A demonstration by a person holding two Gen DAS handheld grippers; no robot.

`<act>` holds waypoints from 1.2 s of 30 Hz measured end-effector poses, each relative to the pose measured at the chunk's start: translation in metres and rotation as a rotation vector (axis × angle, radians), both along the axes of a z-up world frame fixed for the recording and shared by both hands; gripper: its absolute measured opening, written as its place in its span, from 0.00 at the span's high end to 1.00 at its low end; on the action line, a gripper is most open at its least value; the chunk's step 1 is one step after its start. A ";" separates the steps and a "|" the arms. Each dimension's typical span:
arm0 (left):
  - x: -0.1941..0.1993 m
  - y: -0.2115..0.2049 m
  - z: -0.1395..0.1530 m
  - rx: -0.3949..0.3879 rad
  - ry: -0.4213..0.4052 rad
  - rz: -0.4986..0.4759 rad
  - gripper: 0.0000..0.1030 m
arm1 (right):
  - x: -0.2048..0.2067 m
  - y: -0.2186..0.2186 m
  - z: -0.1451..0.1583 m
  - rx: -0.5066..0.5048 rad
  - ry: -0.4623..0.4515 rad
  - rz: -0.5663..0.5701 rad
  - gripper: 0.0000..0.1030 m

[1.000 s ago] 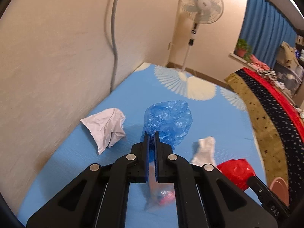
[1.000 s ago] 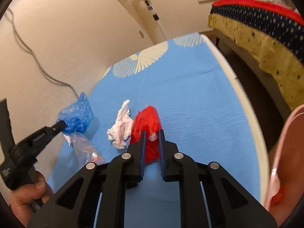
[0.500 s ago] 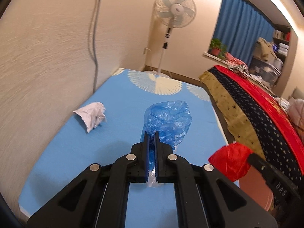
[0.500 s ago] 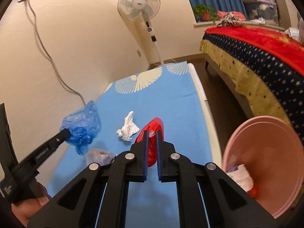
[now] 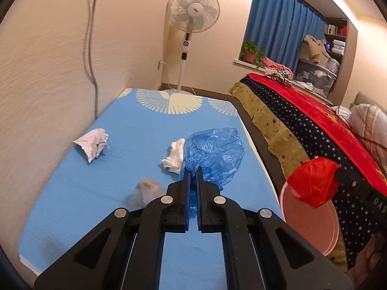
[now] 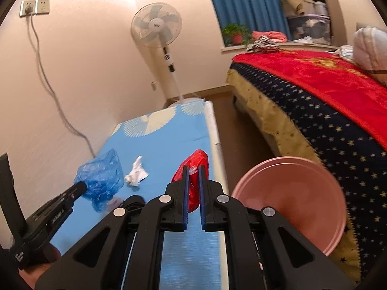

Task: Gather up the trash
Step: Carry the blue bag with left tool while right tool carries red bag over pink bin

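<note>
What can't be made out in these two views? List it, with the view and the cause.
- Inside of the pink basin: right wrist view, its bottom is cut off behind the right tool; left wrist view, the red bag covers it.
- Grey lump on the blue mat: left wrist view, blurred, kind unclear.
- Shelf contents: too small.

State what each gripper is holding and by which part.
The left gripper is shut on the blue plastic bag, pinching its lower edge. The right gripper is shut on the red plastic bag, pinching its near end.
</note>
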State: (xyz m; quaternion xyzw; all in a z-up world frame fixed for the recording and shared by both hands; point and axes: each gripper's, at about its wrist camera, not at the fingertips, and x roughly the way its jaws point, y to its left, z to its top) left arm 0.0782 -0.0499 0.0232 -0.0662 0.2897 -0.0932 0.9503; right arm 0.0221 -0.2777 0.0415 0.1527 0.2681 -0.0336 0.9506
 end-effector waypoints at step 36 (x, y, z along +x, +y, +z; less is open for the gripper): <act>-0.005 -0.107 -0.016 0.001 -0.001 -0.194 0.96 | -0.028 -0.096 -0.020 -0.039 0.007 -0.256 0.92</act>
